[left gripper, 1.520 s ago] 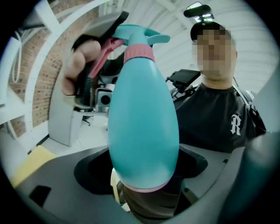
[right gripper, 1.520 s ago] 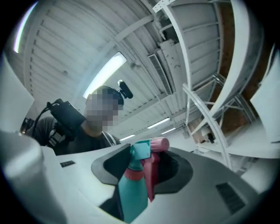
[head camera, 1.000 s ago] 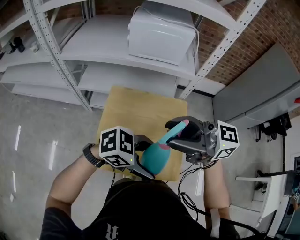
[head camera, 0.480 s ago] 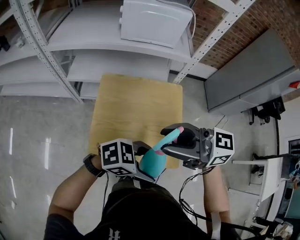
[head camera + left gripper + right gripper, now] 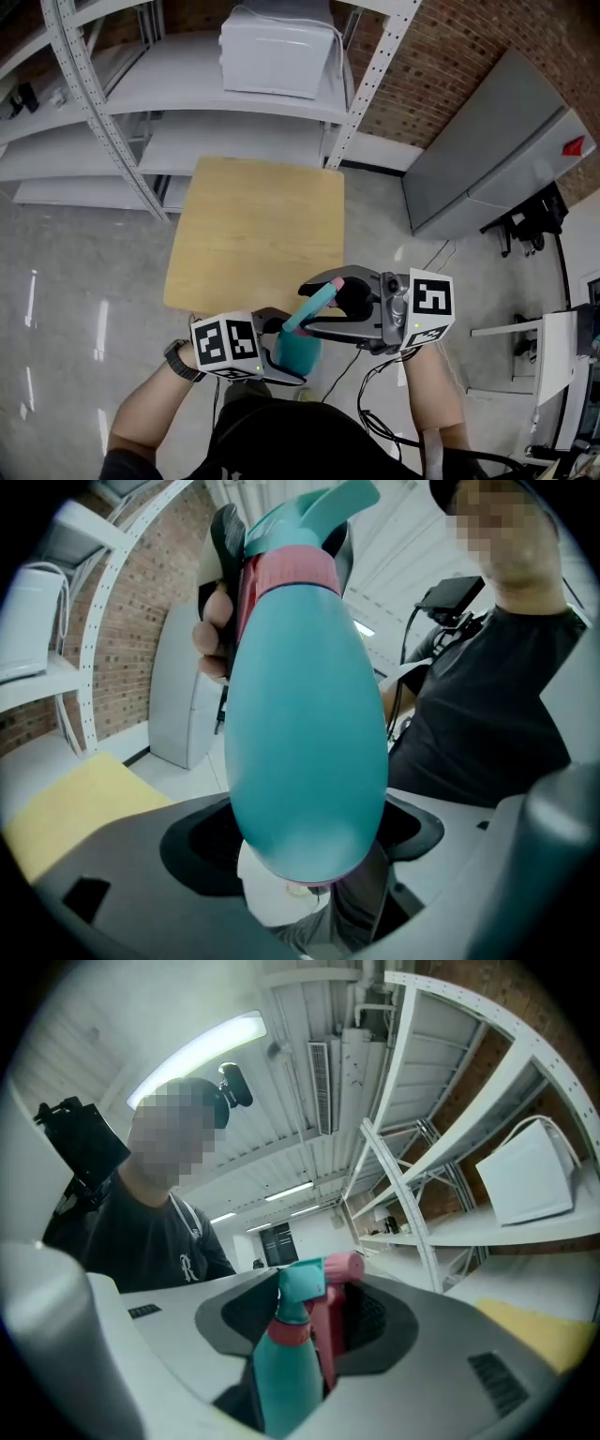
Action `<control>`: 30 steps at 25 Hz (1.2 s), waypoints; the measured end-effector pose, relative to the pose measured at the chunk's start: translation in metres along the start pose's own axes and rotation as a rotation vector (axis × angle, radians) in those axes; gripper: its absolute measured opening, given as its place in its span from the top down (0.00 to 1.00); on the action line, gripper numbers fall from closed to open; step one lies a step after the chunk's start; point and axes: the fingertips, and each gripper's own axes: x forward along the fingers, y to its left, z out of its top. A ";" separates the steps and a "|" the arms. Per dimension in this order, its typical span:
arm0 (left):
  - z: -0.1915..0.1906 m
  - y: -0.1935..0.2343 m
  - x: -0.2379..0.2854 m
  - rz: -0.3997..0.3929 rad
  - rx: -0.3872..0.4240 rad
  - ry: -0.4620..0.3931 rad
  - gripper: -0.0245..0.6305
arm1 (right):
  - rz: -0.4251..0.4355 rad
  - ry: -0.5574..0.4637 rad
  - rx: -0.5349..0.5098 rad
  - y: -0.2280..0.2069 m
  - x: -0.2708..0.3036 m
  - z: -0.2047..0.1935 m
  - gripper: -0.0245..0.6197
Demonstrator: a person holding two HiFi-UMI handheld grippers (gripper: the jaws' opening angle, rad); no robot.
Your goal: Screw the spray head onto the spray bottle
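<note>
Though glossy (smooth plastic), egg-shaped spray bottle (image 5: 305, 752)

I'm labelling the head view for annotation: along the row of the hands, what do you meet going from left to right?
Wristwatch → left marker cube → spray bottle → right marker cube.

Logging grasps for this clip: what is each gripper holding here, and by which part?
The left gripper holds the teal spray bottle by its rounded lower body. The right gripper has its jaws on the spray head at the bottle's top.
</note>
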 end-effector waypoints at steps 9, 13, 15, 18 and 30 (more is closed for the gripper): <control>0.068 -0.160 0.098 0.379 0.027 -0.343 0.33 | -0.089 -0.503 0.115 0.159 -0.198 0.029 0.54; 0.057 -0.198 0.106 0.547 -0.066 -0.433 0.33 | -0.470 -0.381 0.205 0.177 -0.209 -0.057 0.76; 0.047 -0.211 0.114 0.576 -0.115 -0.441 0.33 | -0.586 -0.308 0.215 0.196 -0.200 -0.090 0.88; 0.033 -0.232 0.122 0.594 -0.130 -0.438 0.33 | -0.667 -0.237 0.204 0.225 -0.179 -0.118 0.96; -0.025 -0.333 0.117 0.582 -0.061 -0.393 0.33 | -0.794 -0.123 0.165 0.323 -0.094 -0.183 0.96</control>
